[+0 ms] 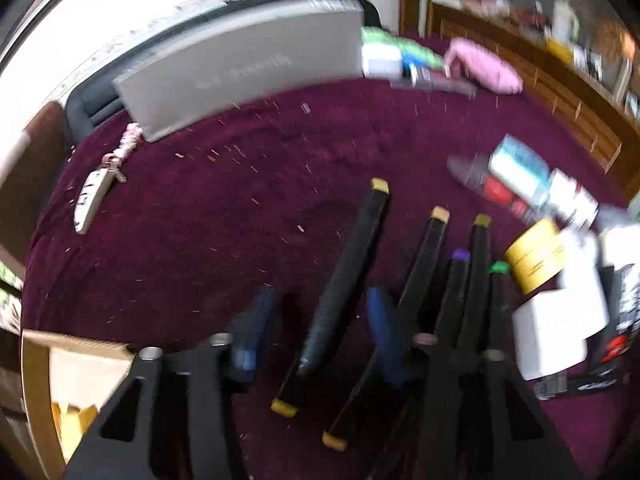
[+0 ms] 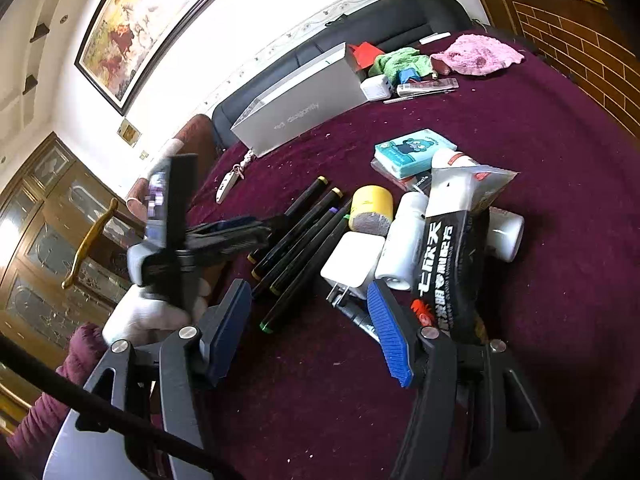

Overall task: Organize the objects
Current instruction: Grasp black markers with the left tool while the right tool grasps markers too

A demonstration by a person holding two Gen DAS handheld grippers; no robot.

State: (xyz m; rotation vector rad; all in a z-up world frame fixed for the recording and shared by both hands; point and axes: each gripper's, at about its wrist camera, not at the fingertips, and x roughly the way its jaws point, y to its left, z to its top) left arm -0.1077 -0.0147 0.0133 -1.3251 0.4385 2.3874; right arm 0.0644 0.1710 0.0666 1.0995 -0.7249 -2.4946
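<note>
Black markers [image 1: 348, 292] lie side by side at lower centre on the maroon cloth [image 1: 240, 208], one between the spread, empty fingers of the left gripper [image 1: 320, 320]; the right gripper [image 2: 312, 328] gapes empty beside a white charger [image 2: 352, 260].

Table covering [image 2: 520, 128]: deep maroon cloth, matt, short plush pile, flecked with pale lint. Markers [image 2: 296, 236]: smooth black plastic barrels, slight sheen. Long box [image 2: 304, 104] at 12 o'clock: grey card, matt. Charger [image 2: 352, 264]: glossy white plastic, metal prongs. Pouch [image 2: 452, 240]: glossy printed film, black and white. Pink cloth [image 2: 476, 56] at 1 o'clock: rough towelling. Right gripper [image 2: 312, 320]: ribbed blue pads [image 2: 388, 340] on matt black plastic fingers, bright metal pivot pins. Cabinet [image 2: 48, 232] at 9 o'clock: varnished wood.
</note>
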